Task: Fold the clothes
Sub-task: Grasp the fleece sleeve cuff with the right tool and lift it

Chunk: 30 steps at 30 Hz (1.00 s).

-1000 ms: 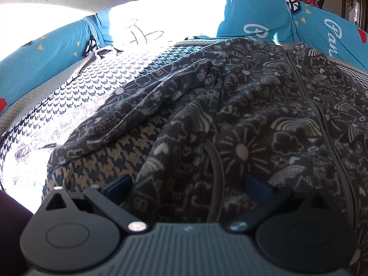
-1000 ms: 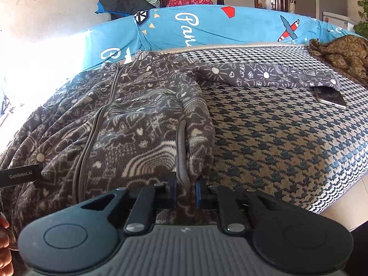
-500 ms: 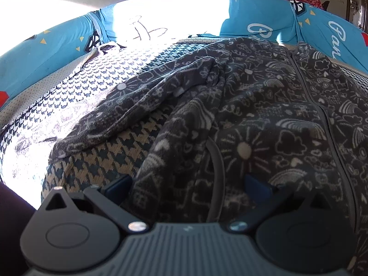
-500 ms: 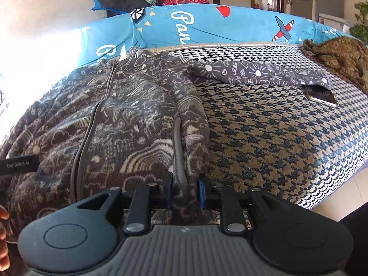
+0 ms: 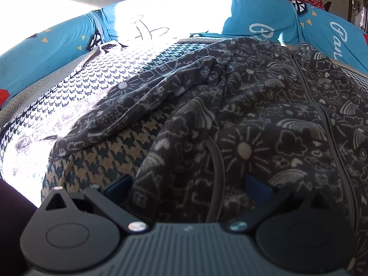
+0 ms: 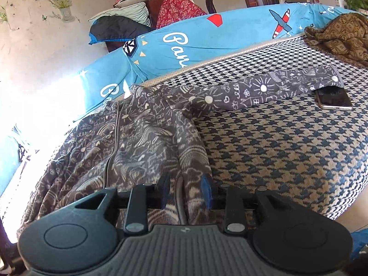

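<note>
A bed (image 6: pixel 287 149) with a houndstooth cover is filling both views, and blue printed cushions (image 6: pixel 207 43) are lining its far edge. A dark grey jacket (image 6: pixel 142 142) with white doodle print is lying spread over the bed, front up, with its zip (image 6: pixel 115 138) running down the middle. In the right wrist view one sleeve (image 6: pixel 260 89) is stretching out flat across the cover to the right, its cuff lying over the edge of a phone (image 6: pixel 334 100). A brown patterned cloth (image 6: pixel 340 36) is lying bunched at the far right of the bed. In the left wrist view the other sleeve (image 5: pixel 138 108) is lying crumpled and slanting down to the left, in strong sunlight. The left gripper (image 5: pixel 187 184) is sitting low over the jacket hem with its fingers spread wide, fabric lying between them but not squeezed. The right gripper (image 6: pixel 186 191) is sitting at the jacket's right bottom corner, its blue-padded fingers drawn in close and pinching a fold of the hem, with a grey trim strip (image 6: pixel 180 197) showing between them.
</note>
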Tool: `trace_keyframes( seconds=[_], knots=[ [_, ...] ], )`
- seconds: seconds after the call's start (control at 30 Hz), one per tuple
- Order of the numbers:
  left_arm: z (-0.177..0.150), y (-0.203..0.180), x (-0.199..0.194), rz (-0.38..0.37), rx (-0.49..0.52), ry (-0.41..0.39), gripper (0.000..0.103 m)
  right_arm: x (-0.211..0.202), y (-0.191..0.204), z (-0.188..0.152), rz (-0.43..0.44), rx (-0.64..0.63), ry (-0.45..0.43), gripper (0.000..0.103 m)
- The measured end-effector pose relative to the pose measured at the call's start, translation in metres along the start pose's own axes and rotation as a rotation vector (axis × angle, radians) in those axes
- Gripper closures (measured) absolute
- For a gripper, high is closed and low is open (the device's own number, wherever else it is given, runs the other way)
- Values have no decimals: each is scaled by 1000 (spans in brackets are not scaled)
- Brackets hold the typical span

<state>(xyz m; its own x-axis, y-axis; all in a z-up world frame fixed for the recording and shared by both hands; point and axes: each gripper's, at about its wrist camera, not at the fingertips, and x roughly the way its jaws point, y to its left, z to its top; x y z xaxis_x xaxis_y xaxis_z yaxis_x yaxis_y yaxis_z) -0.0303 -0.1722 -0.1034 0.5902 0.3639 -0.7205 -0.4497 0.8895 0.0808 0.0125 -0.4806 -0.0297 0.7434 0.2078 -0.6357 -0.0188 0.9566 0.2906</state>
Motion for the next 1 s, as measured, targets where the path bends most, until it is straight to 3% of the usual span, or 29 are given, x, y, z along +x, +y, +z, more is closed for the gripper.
trace_keyframes(
  seconds=[0.23, 0.4, 0.57, 0.73, 1.0],
  knots=[
    [-1, 0, -1, 5, 5, -7, 0, 37, -28, 48, -8, 77, 52, 68],
    [0, -1, -1, 7, 13, -14, 0, 69, -58, 77, -70, 156, 71, 67],
    [-1, -1, -1, 5, 26, -27, 0, 88, -101, 99, -158, 276, 53, 67],
    [-2, 1, -1, -1, 30, -35, 0, 93, -154, 108, -179, 501, 35, 67],
    [-2, -2, -1, 10, 30, -45, 0, 105, -197, 116, -176, 628, -44, 67]
  ],
)
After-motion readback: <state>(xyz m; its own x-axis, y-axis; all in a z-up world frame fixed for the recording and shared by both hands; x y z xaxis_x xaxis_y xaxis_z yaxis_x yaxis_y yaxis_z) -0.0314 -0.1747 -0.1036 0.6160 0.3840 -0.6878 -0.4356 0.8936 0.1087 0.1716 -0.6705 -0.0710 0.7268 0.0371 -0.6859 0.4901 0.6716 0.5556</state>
